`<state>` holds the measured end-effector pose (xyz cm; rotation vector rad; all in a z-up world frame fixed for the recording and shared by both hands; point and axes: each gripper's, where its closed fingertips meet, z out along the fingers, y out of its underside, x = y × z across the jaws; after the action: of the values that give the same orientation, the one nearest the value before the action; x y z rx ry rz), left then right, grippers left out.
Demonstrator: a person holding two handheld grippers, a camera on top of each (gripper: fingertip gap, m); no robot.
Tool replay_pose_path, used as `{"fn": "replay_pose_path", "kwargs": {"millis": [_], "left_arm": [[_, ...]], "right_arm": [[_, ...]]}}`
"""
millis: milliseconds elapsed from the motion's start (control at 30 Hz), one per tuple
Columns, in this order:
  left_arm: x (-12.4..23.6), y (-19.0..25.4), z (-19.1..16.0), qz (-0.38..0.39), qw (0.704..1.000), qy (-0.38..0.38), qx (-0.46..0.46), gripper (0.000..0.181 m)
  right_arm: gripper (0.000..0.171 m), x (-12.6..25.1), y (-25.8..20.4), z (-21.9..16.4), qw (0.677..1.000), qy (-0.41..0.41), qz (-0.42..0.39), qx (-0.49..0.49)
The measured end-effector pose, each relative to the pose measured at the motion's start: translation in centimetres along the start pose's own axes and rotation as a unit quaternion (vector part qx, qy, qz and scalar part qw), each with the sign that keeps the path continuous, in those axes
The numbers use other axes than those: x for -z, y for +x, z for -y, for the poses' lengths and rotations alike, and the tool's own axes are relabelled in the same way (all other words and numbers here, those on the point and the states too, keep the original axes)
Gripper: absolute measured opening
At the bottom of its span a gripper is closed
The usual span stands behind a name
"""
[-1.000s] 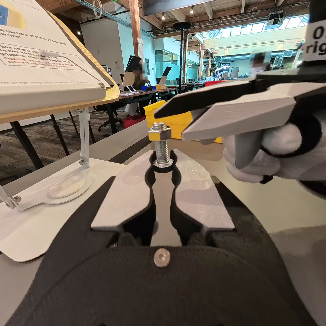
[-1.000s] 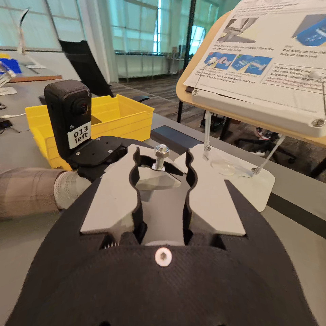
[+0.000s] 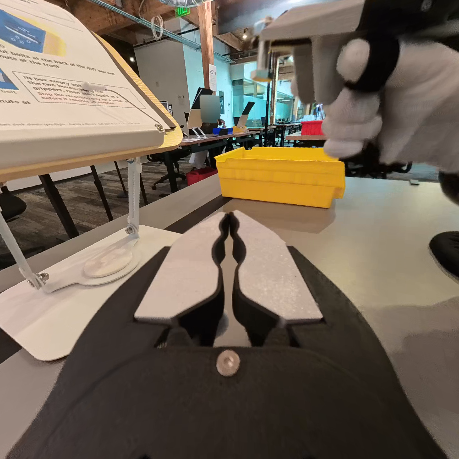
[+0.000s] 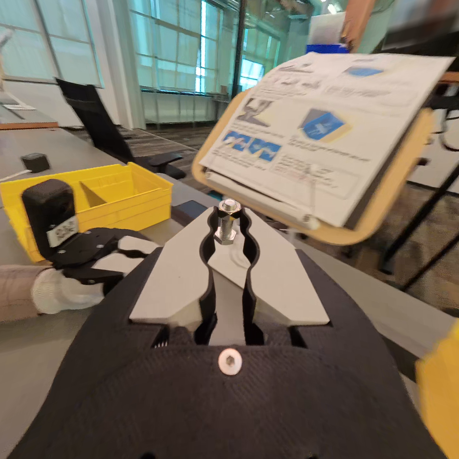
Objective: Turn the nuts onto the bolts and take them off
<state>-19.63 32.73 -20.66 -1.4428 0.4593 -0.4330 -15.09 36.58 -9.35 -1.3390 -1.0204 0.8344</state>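
**Two grippers, one bolt held by its nut**

Two views show the bench from opposite sides. In the left wrist view, a white document stand [image 3: 74,270] sits to the left of the fingers, its tilted board carrying a printed instruction sheet [image 3: 62,82]. The left gripper [image 3: 228,219] lies low over the grey table [image 3: 372,248], its grey fingers [image 3: 191,270] brought together until the tips touch, with nothing between them. Beyond the fingertips stands a yellow bin [image 3: 280,181]. Up and to the right of the fingers, a white-gloved hand [image 3: 372,99] carries the other gripper, blurred, well above the table; something hangs from its tip, too blurred to identify.

In the right wrist view, a second white-gloved hand [image 4: 59,290] lies far left of the fingers, holding the left gripper with its black camera [image 4: 48,211] upright. Behind it sits a yellow divided bin [image 4: 104,198], a partition across its inside. At centre, the right gripper [image 4: 228,213] is narrowed onto a hex nut [image 4: 229,211] pinched between its fingertips. That nut sits near the end of a steel bolt [image 4: 225,227], whose threaded shank runs down between the fingers to its hex head [image 4: 224,239], which hangs free in the gap. To the right of the fingers, the instruction sheet [image 4: 323,129] leans on its stand, blurred. A yellow edge [image 4: 439,385] shows at the lower right corner.
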Motion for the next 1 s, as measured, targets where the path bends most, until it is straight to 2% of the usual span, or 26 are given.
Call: {"fn": "replay_pose_path", "kwargs": {"millis": [100, 200, 300, 400, 567, 733, 833, 933, 1000], "left_arm": [[0.0, -0.4, -0.1, 0.007, 1.0, -0.002, 0.013, 0.0], [0.1, -0.6, 0.0, 0.006, 1.0, 0.002, 0.022, 0.001], [0.0, -0.6, -0.1, 0.002, 1.0, 0.0, 0.03, 0.002], [0.1, -0.7, -0.1, -0.001, 0.999, 0.001, 0.037, 0.005], [0.0, -0.9, -0.1, -0.003, 0.999, 0.0, 0.046, 0.007], [-0.1, -0.8, -0.2, -0.007, 0.999, -0.005, 0.046, 0.009], [-0.2, -0.6, -0.3, -0.013, 0.999, -0.009, 0.045, 0.016], [-0.2, -0.6, -0.4, -0.014, 0.999, -0.012, 0.046, 0.029], [-0.3, -0.5, -0.5, -0.015, 0.999, -0.016, 0.043, 0.039]], "right_arm": [[0.016, 3.5, 7.0, 0.7, 0.997, -0.029, -0.068, 0.023], [0.015, 7.6, 14.5, -1.7, 0.986, -0.097, -0.134, 0.021], [0.015, 11.1, 21.0, -7.1, 0.963, -0.204, -0.178, 0.005], [0.015, 13.6, 24.6, -13.1, 0.934, -0.309, -0.178, -0.028], [0.015, 15.1, 26.6, -20.4, 0.89, -0.422, -0.148, -0.085], [0.015, 15.6, 27.2, -24.7, 0.849, -0.5, -0.135, -0.102], [0.016, 15.2, 27.5, -25.8, 0.841, -0.514, -0.136, -0.099], [0.042, 15.0, 28.2, -25.5, 0.837, -0.517, -0.157, -0.086], [0.046, 14.8, 28.5, -24.0, 0.844, -0.504, -0.168, -0.078]]}}
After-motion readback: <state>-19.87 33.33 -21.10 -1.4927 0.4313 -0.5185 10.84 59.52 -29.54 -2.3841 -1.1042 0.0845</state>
